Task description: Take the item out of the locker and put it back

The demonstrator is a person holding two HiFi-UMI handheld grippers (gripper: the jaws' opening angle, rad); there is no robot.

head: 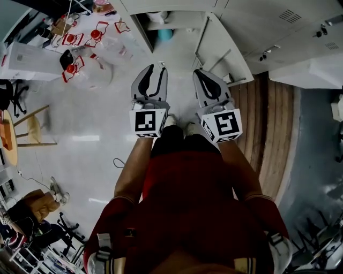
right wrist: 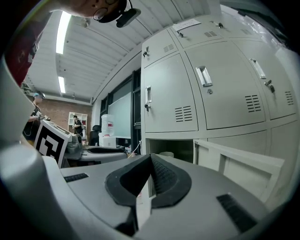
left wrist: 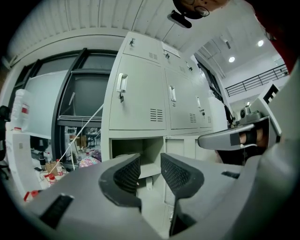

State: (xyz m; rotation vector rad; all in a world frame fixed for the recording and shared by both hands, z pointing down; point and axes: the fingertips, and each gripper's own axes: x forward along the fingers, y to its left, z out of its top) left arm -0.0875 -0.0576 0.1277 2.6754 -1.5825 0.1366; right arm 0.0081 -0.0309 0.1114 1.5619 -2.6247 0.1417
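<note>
The open locker (head: 161, 24) stands low in the bank of grey lockers, its door (head: 220, 48) swung out to the right. Inside it I see a teal item (head: 165, 33) and something white (head: 158, 16) behind it. My left gripper (head: 155, 68) hangs in front of the locker, open by a narrow gap with nothing between its pads. In the left gripper view the left gripper (left wrist: 150, 161) points at the open compartment (left wrist: 133, 149), where a small white item (left wrist: 149, 183) sits below a shelf. My right gripper (head: 201, 73) (right wrist: 150, 158) is shut and empty, beside the open door (right wrist: 239, 164).
Closed lockers (right wrist: 229, 89) fill the wall above and to the right. At the left stand a table with red-capped bottles (head: 80, 38), a big clear water jug (head: 94, 72) and a wooden stool (head: 35, 128). A wooden floor strip (head: 268, 123) runs along the right.
</note>
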